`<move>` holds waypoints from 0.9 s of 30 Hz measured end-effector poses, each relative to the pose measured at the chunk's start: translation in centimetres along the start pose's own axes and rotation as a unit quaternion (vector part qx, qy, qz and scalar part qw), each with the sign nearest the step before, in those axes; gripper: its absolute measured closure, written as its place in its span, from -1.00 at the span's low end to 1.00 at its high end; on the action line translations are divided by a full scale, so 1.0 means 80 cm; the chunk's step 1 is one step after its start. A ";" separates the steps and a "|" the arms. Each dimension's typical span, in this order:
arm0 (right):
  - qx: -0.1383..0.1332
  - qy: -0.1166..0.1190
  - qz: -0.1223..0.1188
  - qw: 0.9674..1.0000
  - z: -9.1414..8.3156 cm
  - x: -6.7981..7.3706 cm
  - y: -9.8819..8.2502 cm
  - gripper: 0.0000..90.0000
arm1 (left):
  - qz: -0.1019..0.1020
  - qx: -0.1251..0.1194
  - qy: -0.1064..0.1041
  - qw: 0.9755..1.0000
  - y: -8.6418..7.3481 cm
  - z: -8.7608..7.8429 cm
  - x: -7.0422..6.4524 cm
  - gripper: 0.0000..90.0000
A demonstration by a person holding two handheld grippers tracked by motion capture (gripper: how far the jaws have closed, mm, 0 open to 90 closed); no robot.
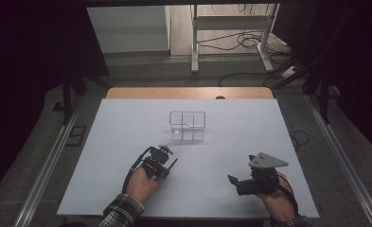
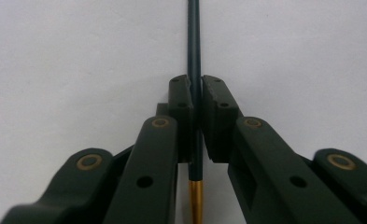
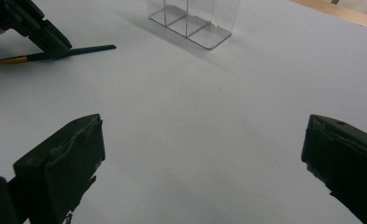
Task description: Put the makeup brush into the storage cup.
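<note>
Left gripper [image 1: 167, 166] clamping dark pen [image 2: 194, 42] on white table sheet [image 1: 127, 142], jaws squeezing barrel near its gold end. Right gripper [image 1: 243, 182] idling, jaws spread wide, nothing between. Clear divided organizer [image 1: 187, 125] sitting toward 12 o'clock. Advice: be lifting pen level, keeping grip centred, before carrying toward organizer.

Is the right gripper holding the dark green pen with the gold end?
No: the right gripper has its jaws wide apart over bare table, while the left gripper clamps the dark green pen.
</note>
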State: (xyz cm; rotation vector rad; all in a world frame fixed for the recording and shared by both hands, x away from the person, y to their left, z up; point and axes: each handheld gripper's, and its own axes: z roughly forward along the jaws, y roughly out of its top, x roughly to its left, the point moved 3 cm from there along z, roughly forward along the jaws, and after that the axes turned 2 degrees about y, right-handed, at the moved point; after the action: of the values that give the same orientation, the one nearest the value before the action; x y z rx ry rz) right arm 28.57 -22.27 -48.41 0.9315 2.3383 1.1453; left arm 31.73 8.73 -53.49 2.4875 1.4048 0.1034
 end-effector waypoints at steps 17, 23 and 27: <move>0.000 0.001 0.001 1.000 0.000 0.000 0.000 -1.00 | 0.011 -0.019 -0.022 1.000 0.004 -0.019 0.004 0.87; 0.001 0.002 -0.001 1.000 0.000 0.000 0.000 -1.00 | 0.015 -0.034 -0.037 0.999 0.005 -0.034 0.005 0.87; 0.000 0.002 0.000 1.000 0.000 0.000 0.000 -1.00 | 0.014 -0.048 -0.052 0.997 0.005 -0.044 0.006 0.87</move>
State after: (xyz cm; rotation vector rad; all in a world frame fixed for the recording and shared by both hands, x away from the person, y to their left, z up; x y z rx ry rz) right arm 28.57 -22.26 -48.42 0.9294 2.3419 1.1464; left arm 31.60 9.68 -50.08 2.3975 1.2935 0.0443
